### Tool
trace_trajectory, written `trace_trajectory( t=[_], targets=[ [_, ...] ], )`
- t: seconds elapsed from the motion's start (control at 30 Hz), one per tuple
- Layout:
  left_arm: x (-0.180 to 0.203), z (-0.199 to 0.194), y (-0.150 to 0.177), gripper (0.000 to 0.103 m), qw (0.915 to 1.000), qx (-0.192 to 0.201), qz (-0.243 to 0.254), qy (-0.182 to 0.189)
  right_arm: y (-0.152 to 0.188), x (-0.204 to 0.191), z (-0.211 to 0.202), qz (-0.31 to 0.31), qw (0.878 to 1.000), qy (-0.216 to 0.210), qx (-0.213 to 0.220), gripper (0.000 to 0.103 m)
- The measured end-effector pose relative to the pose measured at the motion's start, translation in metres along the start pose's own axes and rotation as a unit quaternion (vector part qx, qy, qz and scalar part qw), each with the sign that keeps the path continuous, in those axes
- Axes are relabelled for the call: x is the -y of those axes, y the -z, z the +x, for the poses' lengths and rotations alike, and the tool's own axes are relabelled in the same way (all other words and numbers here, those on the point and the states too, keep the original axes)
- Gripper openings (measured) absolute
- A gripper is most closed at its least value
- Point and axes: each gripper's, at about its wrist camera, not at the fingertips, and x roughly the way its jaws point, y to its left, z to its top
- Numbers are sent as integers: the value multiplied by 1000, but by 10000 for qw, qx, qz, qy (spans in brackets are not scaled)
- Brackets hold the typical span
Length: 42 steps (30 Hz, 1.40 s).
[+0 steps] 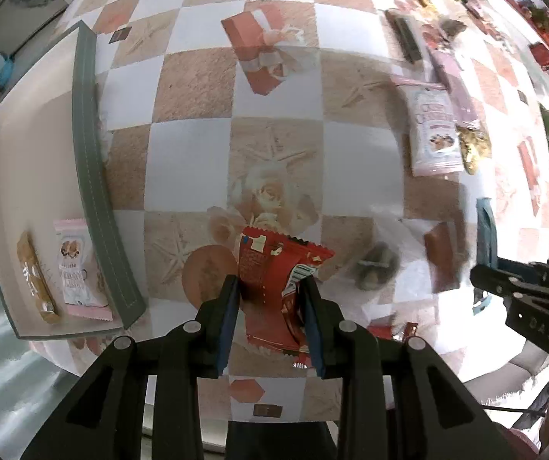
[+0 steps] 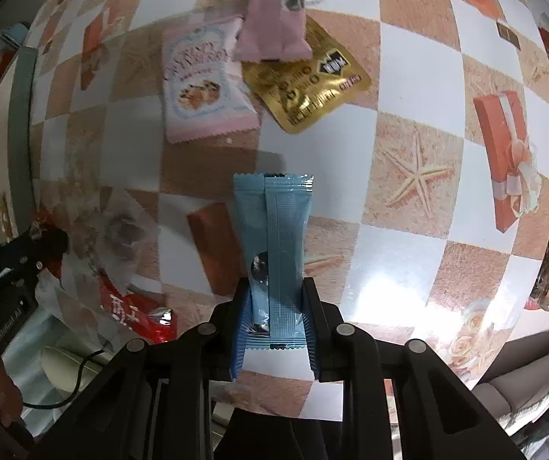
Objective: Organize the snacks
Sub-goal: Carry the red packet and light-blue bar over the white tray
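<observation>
The left tool (image 1: 270, 287) is clamping a red snack packet (image 1: 274, 283) between its two blue pads, and the packet is sticking out toward twelve o'clock above the checkered bench (image 1: 190, 161). The right tool (image 2: 274, 291) is gripping a light blue snack stick (image 2: 274, 245) near its lower end, with most of the wrapper standing free ahead of the fingers. A grey-rimmed tray (image 1: 90, 153) is sitting at about nine o'clock in the left wrist view, already holding a pink cookie packet (image 1: 78, 268) and a tan bar (image 1: 36, 280) side by side. The likeliest trouble is slippage: both wrappers are glossy and held only at one end (the blue one especially low), so a quick swing toward the tray could be enough to twist or drop them. The two tools are also working close together, the right one showing at three o'clock in the left view, so a crossing path risks a knock. A low approach could also catch the tray's rim or shove the items already inside. Other loose packets, a pink cookie bag (image 2: 205, 80) and a gold pouch (image 2: 309, 84), are lying at twelve o'clock ahead of the right tool, well apart from it.
</observation>
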Motion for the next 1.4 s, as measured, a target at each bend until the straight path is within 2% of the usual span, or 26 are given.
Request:
trace_trajectory(
  t=[0.03, 0.23, 0.3, 0.47, 0.83, 0.97, 1.4],
  targets=[
    [-14, -5, -2, 35, 10000, 25, 34, 15, 0, -3, -2, -5, 10000, -1, 18, 27],
    [-19, -21, 5, 35, 9996, 229, 115, 110, -3, -21, -20, -94, 9999, 23, 127, 27],
    [-23, -26, 7, 35, 9995, 286, 88, 131, -5, -17, -23, -137, 9998, 13, 161, 27],
    [-42, -48, 32, 35, 9990, 415, -48, 164, -7, -28, -34, -276, 9993, -4, 250, 27],
    [-103, -69, 49, 35, 9959, 617, -639, 164, -9, -74, -53, -704, 9968, -83, 375, 27],
    [-127, -77, 54, 35, 9937, 667, -881, 161, -22, -97, -67, -943, 9949, -79, 362, 27],
    [-190, -72, 67, 35, 9856, 724, -1523, 91, -30, -169, -74, -1581, 9867, -112, 372, 27]
  ],
)
